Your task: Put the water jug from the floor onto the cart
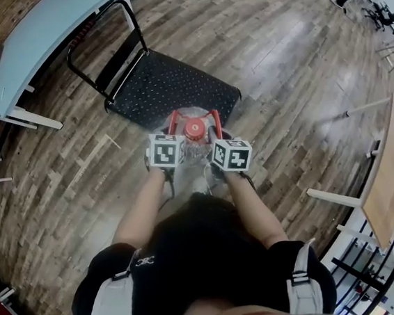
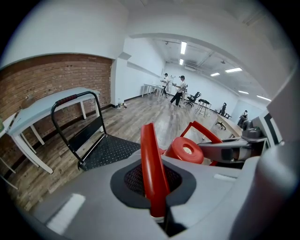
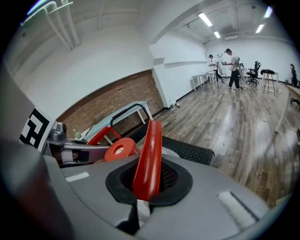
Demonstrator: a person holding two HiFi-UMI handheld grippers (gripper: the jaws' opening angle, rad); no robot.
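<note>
Left gripper [image 2: 158, 213] clamping shut on left handle [image 2: 151, 168]; right gripper [image 3: 140, 199] clamping on right handle [image 3: 148, 159]. Water jug [image 1: 194, 128] being held just beside near edge of cart [image 1: 175, 85].

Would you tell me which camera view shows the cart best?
The head view: the cart shows whole there, deck and upright handle, beyond the water jug. The left gripper view shows its handle and part of the deck; the right gripper view only a deck strip and the handle's top.
</note>
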